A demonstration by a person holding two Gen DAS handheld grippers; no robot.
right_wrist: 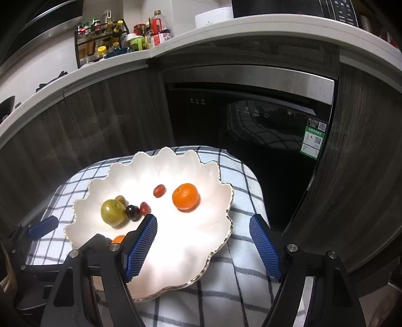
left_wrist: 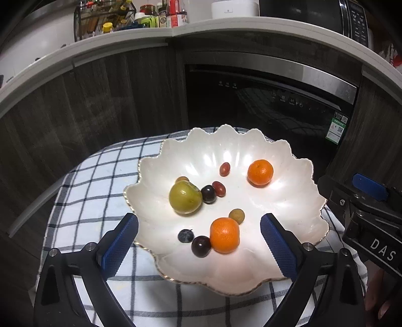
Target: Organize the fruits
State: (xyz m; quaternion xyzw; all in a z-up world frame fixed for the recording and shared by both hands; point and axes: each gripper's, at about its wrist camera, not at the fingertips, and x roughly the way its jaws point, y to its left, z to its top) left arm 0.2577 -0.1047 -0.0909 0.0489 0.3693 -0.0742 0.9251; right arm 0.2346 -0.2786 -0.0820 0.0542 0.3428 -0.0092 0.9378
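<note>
Checked cloth (left_wrist: 83, 176) under scalloped white bowl (left_wrist: 289, 201), all fruit inside. Left gripper (left_wrist: 199, 245) wide open, empty, over near orange (left_wrist: 224, 235). Right gripper (right_wrist: 203, 247) wide open, empty, at bowl's right rim. Best: descend straight, straddle orange, avoid dark grape (left_wrist: 201, 246) touching it.

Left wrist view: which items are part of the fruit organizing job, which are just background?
Job:
- white scalloped plate
- two oranges
- green fruit
- dark plums
- red grapes
- left claw, open
- right claw, open

Background:
- checked cloth
- dishwasher
- bottle rack
</note>
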